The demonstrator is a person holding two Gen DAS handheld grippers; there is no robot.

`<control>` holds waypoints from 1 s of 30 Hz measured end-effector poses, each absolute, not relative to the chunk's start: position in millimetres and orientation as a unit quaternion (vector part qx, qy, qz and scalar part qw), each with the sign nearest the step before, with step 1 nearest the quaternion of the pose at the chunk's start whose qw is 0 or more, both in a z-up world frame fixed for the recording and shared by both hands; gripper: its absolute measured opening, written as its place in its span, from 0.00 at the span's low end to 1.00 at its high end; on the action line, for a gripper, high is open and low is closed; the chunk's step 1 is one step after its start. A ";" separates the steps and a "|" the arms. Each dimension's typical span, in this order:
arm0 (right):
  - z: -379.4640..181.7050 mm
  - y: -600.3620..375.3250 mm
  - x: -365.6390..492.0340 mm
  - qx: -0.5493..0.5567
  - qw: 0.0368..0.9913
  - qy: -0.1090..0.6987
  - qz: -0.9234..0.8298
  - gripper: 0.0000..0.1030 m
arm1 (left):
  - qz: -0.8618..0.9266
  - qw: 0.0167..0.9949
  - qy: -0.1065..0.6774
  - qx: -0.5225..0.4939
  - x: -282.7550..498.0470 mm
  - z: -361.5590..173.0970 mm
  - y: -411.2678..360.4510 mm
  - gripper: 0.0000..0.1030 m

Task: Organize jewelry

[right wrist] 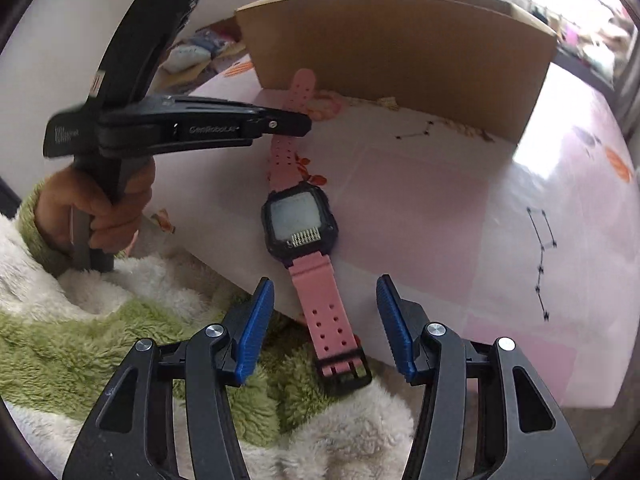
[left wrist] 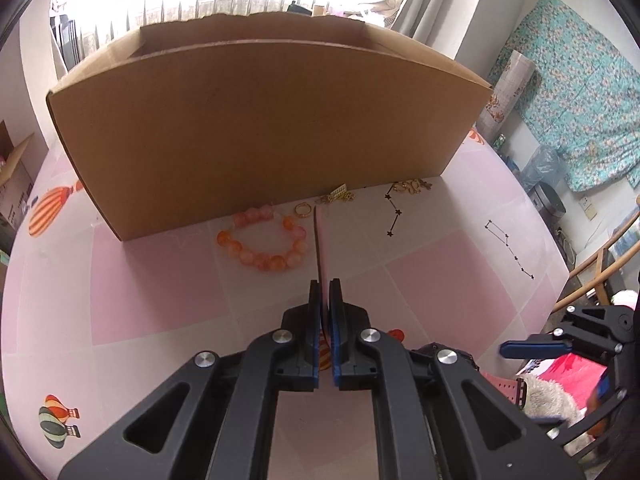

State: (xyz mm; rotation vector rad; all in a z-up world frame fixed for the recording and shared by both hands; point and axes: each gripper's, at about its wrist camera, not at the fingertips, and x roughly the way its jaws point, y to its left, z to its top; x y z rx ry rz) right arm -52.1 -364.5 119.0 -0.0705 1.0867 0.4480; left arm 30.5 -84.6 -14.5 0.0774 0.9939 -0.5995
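A pink-strapped watch with a black square face (right wrist: pixel 301 220) hangs above the table's near edge. My left gripper (left wrist: pixel 325 292) is shut on its upper pink strap (left wrist: pixel 322 248), seen edge-on; it also shows from the side in the right wrist view (right wrist: pixel 296 123). My right gripper (right wrist: pixel 325 312) is open, its blue pads either side of the lower strap and buckle (right wrist: pixel 344 372) without touching. An orange bead bracelet (left wrist: pixel 264 242), a gold ring (left wrist: pixel 303 210) and small gold pieces (left wrist: pixel 340 197) lie by the cardboard box (left wrist: pixel 256 128).
The open cardboard box stands at the back of the pink table (left wrist: pixel 460 264); it also shows in the right wrist view (right wrist: pixel 400 52). More gold jewelry (left wrist: pixel 412 186) lies at its right corner. A fluffy green-and-white sleeve (right wrist: pixel 120 340) lies below the table edge.
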 end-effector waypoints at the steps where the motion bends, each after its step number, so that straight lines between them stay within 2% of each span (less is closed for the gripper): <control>1: 117.0 -355.8 -49.1 -0.054 0.832 0.508 0.215 0.50 | -0.282 0.833 0.475 0.030 32.1 -15.7 -83.7 0.04; 6: 113.2 -334.6 -41.5 -0.121 0.829 0.494 0.234 0.49 | -0.284 0.827 0.485 0.002 35.1 -15.6 -78.4 0.04; 8: 113.8 -334.9 -38.0 -0.119 0.828 0.495 0.236 0.37 | -0.286 0.828 0.482 -0.001 34.3 -14.2 -77.2 0.05; 12: 114.6 -356.8 -23.0 -0.039 0.816 0.521 0.246 0.33 | -0.296 0.832 0.469 -0.013 32.8 -9.4 -72.5 0.06; 16: 105.7 -384.6 -5.2 0.095 0.783 0.553 0.271 0.33 | -0.306 0.837 0.453 -0.034 32.3 -1.8 -61.8 0.21; 19: 98.6 -401.5 2.2 0.151 0.762 0.562 0.283 0.33 | -0.313 0.847 0.427 -0.036 27.6 8.0 -54.4 0.30; 23: 92.3 -415.3 6.5 0.192 0.745 0.567 0.293 0.33 | -0.331 0.847 0.416 -0.016 21.3 13.3 -58.2 0.31; 26: 78.5 -428.7 12.3 0.268 0.709 0.576 0.307 0.33 | -0.354 0.838 0.416 0.009 13.6 14.3 -68.7 0.31; 30: 69.4 -439.5 22.8 0.323 0.675 0.581 0.320 0.33 | -0.352 0.836 0.411 0.090 -0.4 7.1 -90.3 0.31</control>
